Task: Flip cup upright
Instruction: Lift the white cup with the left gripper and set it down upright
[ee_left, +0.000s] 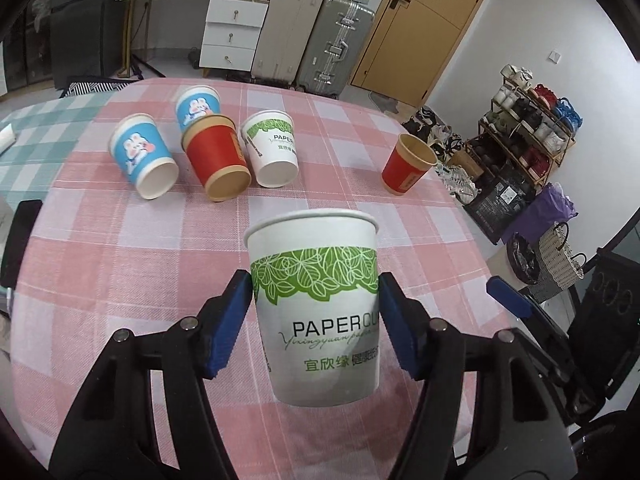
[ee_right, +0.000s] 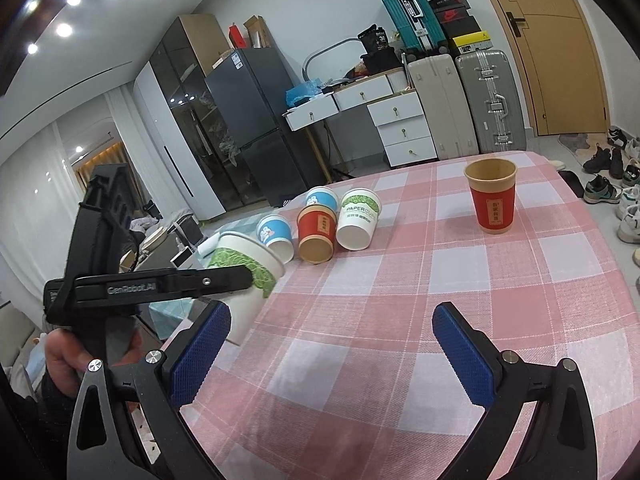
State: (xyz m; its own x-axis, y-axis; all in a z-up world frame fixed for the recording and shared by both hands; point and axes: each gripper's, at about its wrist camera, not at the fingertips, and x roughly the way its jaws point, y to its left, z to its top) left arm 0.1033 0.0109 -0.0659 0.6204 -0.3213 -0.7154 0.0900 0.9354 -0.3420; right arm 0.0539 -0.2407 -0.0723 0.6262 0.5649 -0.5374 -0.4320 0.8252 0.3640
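Pink checked tablecloth (ee_left: 120,248); left tool (ee_left: 316,320) clamps green-leaf paper cup (ee_left: 316,312) upright; right tool (ee_right: 332,344) gapes empty.

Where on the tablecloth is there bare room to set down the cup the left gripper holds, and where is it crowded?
Bare cloth lies between the held white cup and the lying cups, and between them and the upright red cup. It is crowded at the far left: blue cup, red cup and white cup lie close together.

cups total 6: 2 white green-leaf cups (ee_left: 316,312) (ee_left: 272,152), 2 blue cartoon cups (ee_left: 142,156) (ee_left: 198,106), 2 red cups (ee_left: 216,158) (ee_left: 406,164). 2 grippers (ee_left: 316,320) (ee_right: 332,356).
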